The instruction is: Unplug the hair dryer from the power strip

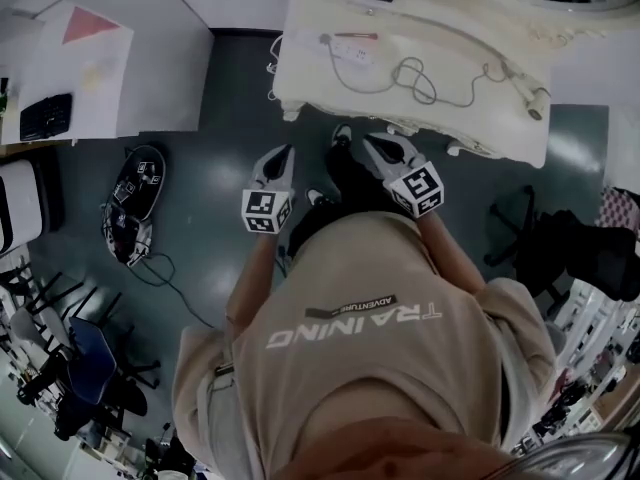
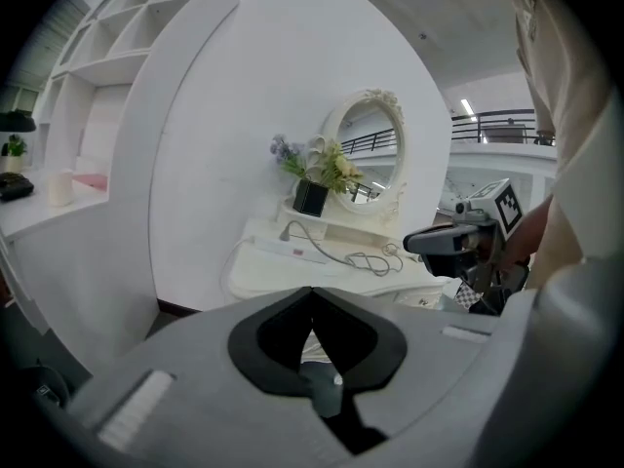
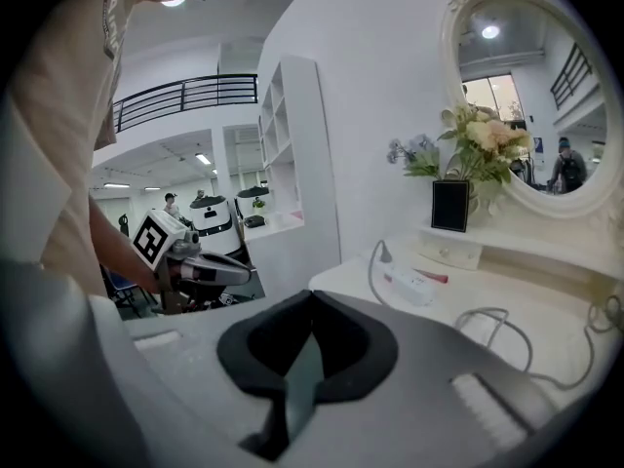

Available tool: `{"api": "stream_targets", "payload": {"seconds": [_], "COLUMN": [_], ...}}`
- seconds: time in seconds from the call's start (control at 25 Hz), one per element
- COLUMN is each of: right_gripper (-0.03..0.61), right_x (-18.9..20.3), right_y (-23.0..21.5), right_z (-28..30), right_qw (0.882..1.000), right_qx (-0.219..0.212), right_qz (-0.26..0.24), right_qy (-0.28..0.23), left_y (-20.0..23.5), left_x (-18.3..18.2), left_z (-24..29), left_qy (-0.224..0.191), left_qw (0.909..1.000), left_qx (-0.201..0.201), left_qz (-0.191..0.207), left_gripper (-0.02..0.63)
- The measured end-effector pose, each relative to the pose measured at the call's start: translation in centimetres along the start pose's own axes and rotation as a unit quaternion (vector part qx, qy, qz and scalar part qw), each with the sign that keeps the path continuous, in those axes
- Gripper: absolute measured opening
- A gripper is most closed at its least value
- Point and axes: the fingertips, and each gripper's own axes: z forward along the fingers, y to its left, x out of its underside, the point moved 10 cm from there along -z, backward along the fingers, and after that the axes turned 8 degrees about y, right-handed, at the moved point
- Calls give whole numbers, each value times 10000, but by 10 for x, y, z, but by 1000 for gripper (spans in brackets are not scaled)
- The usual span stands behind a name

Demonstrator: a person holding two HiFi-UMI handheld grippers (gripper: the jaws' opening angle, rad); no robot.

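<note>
A white power strip (image 1: 347,50) lies on the white dressing table (image 1: 300,78), and a plug with a grey cable (image 1: 415,76) runs from it in loose coils to the white hair dryer (image 1: 529,96) at the table's right end. My left gripper (image 1: 284,154) and right gripper (image 1: 372,144) hang side by side over the floor, just short of the table's front edge. Both are shut with nothing in them. The left gripper view shows the power strip (image 2: 291,252) and the right gripper (image 2: 450,242). In the right gripper view, the power strip (image 3: 415,286) lies ahead on the tabletop.
An oval mirror (image 3: 531,86), flowers (image 3: 483,139) and a black vase (image 3: 449,206) stand at the table's back. On the dark floor there is a black device with a cable (image 1: 135,203) at the left and an office chair (image 1: 560,243) at the right. White shelving (image 2: 88,115) stands to the left.
</note>
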Motion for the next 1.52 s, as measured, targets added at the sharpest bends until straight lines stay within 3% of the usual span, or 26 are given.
{"api": "stream_targets", "payload": {"seconds": [0.24,0.44,0.6,0.76,0.96,1.12,1.32,1.52], "right_gripper": [3,3,4,4,5,3,5,9], "right_x": [-35,-77,-82,-80,-77,-76,-86,-98], "right_y": [-67,-134,-166,-187,-208,-224,-221,-208], "right_z": [36,78,108,127,143,161,175,192], "right_qw": [9988,9976,9937,9920,9913,9883,9900,9878], "right_qx": [51,-187,-457,-769,-911,-1116,-1021,-720], "right_qz": [-214,-189,-979,-1000,-950,-989,-834,-873], "right_qy": [-440,-633,-293,-67,90,327,509,1071], "left_y": [5,20,28,32,40,57,87,110], "left_x": [-46,-106,-151,-176,-188,-181,-175,-175], "left_z": [30,65,107,143,185,225,252,271], "left_qy": [144,210,180,296,642,1183,1577,1914], "left_qw": [9994,9980,9981,9978,9967,9907,9839,9736], "left_qx": [-257,-515,-542,-497,-195,154,403,857], "left_qz": [161,299,244,326,446,651,735,904], "left_gripper": [6,6,6,6,5,5,6,6]}}
